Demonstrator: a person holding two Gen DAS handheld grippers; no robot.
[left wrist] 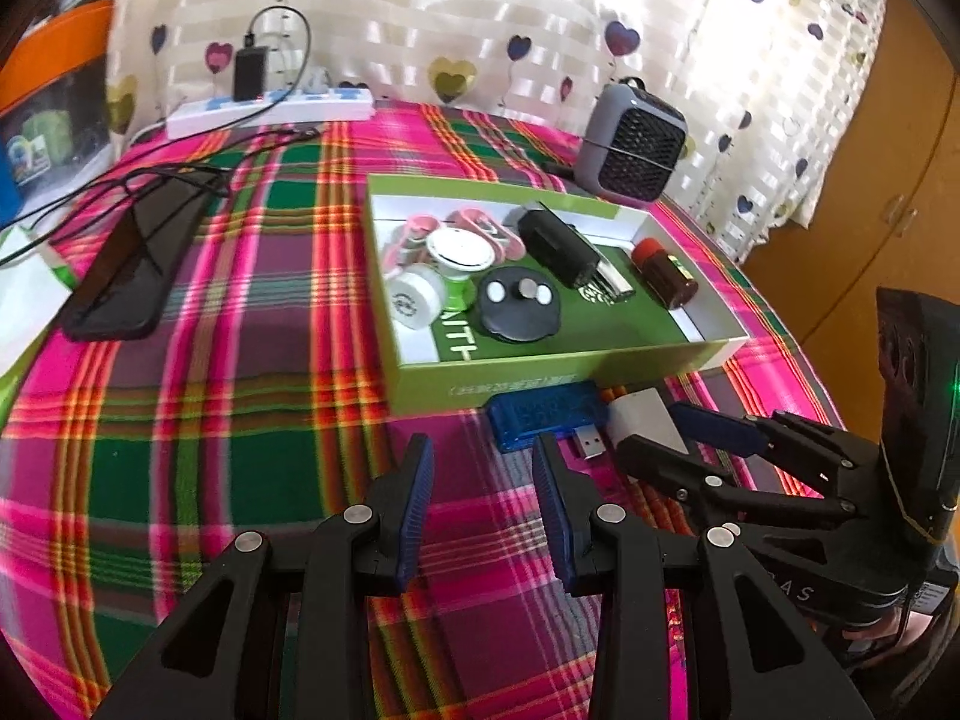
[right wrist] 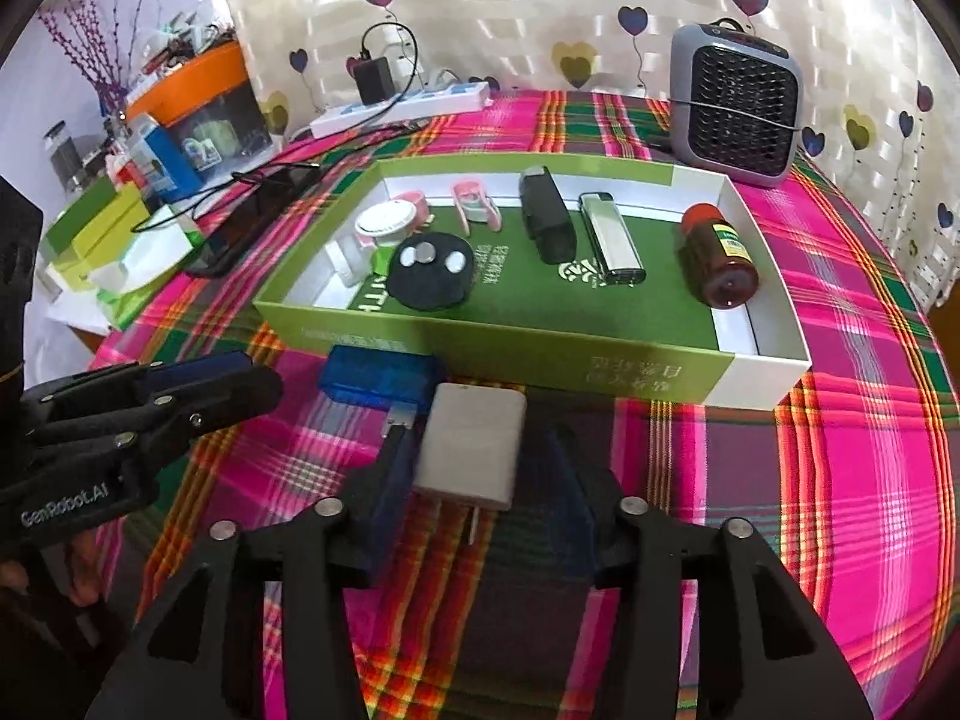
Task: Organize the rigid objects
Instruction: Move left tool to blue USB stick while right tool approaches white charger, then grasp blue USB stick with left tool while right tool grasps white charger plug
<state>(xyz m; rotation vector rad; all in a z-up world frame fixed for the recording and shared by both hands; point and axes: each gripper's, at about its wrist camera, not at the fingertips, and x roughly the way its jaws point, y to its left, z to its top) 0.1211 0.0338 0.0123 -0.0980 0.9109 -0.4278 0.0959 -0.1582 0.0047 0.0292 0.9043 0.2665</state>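
Daylight is pouring through the heart-print curtain [left wrist: 480, 18] at the back, blowing its white stripes out into glare in both views. The plaid cloth [left wrist: 240, 300] is glowing bright and saturated, with slight colour fringing along its stripes. The green box [right wrist: 540, 354] is throwing a soft shadow toward the camera in the right view. Fisheye bending is curving everything near the rims, and black vignette is eating the corners. The near fingers [right wrist: 384, 516] are reading soft and dim, and the whole picture is looking mildly smeared.

Both wrist views look down, close, sharing the green box [left wrist: 558, 360].
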